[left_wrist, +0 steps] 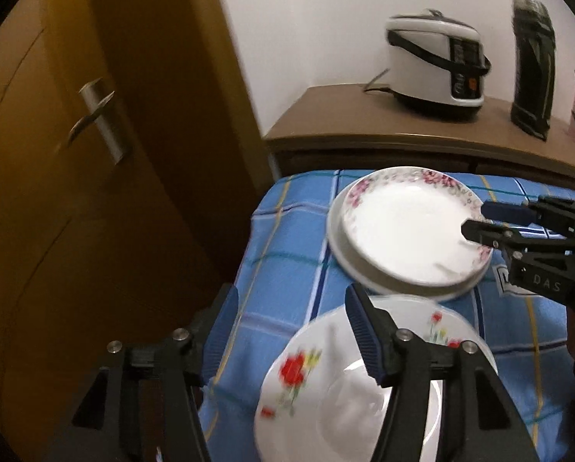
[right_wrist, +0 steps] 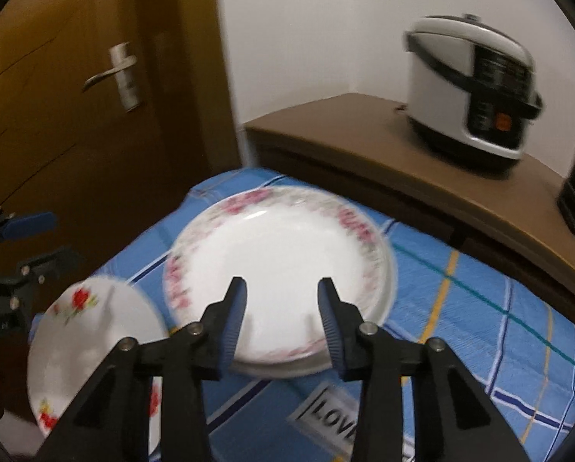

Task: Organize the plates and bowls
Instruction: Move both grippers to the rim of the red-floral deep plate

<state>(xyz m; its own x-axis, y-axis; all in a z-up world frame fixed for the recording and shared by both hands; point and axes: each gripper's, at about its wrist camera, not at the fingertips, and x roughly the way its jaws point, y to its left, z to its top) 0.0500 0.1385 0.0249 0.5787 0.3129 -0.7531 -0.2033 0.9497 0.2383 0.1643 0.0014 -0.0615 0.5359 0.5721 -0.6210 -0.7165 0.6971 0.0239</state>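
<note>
At the near edge of the blue checked cloth (left_wrist: 299,269), a white plate with red flowers (left_wrist: 303,385) is seen lying partly over the cloth's edge. The left gripper (left_wrist: 291,308) is held above it with its jaws spread wide and nothing between them; one finger is seen over the plate's rim. In the right wrist view the same red-flowered plate (right_wrist: 79,331) is found at the lower left, with the left gripper (right_wrist: 45,238) just beyond it. The right gripper (right_wrist: 281,296) is likewise parted and empty, poised over the near rim of a pink-flowered plate (right_wrist: 279,254). This plate (left_wrist: 403,223) is stacked on a plain white plate (left_wrist: 341,258), whose rim shows beneath it, near the middle of the cloth. A "LOVE" label (right_wrist: 333,419) is printed on the cloth nearby. Farther back, a brown desk (left_wrist: 326,123) carries a white rice cooker (left_wrist: 433,65) and a dark upright appliance (left_wrist: 532,65). A wooden door (left_wrist: 56,154) with a metal handle (left_wrist: 95,115) is seen at the left.
</note>
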